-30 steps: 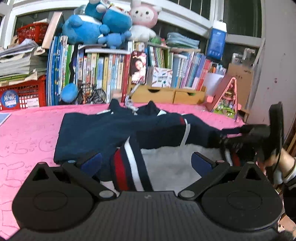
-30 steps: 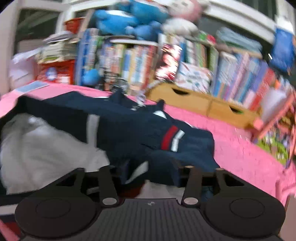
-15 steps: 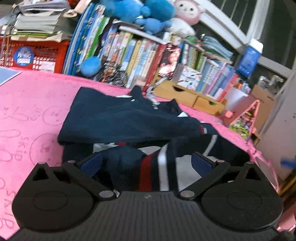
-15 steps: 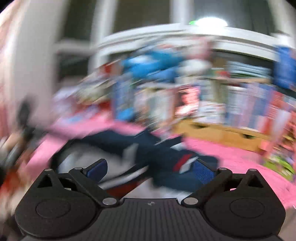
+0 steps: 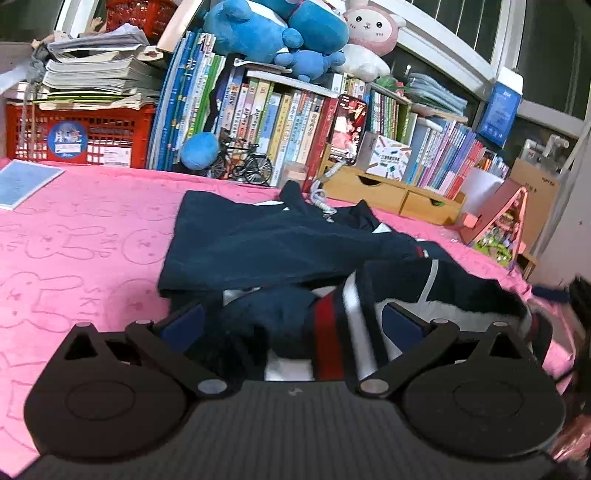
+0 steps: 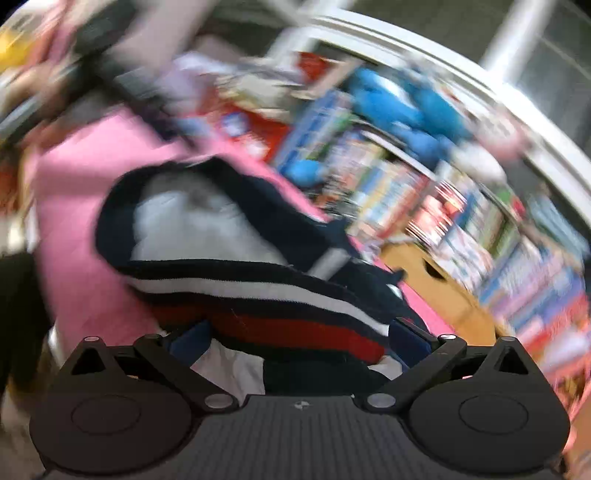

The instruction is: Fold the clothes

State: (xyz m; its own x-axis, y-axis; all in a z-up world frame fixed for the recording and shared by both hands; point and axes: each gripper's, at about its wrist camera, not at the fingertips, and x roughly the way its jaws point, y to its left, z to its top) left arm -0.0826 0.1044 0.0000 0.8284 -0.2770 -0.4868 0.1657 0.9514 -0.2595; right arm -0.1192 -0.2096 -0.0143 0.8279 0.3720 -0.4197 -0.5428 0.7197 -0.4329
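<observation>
A navy jacket with white fleece lining lies on the pink bunny-print cover. One sleeve is folded across its body. The sleeve's red, white and navy striped cuff lies between the wide-apart fingers of my left gripper, and the pads do not press on it. The right wrist view is blurred and tilted. There my right gripper has its jaws opening wide, with the striped hem lying loose between them and the white lining beyond.
Along the back stand a row of books, plush toys, a red crate and a wooden drawer box. A toy bicycle and coiled cord sit near the collar. A pink triangular stand is at right.
My right gripper went from nearly shut on navy cloth to wide open, and its view swung and tilted. The sleeve came over the jacket body. The left view shifted slightly and rolled.
</observation>
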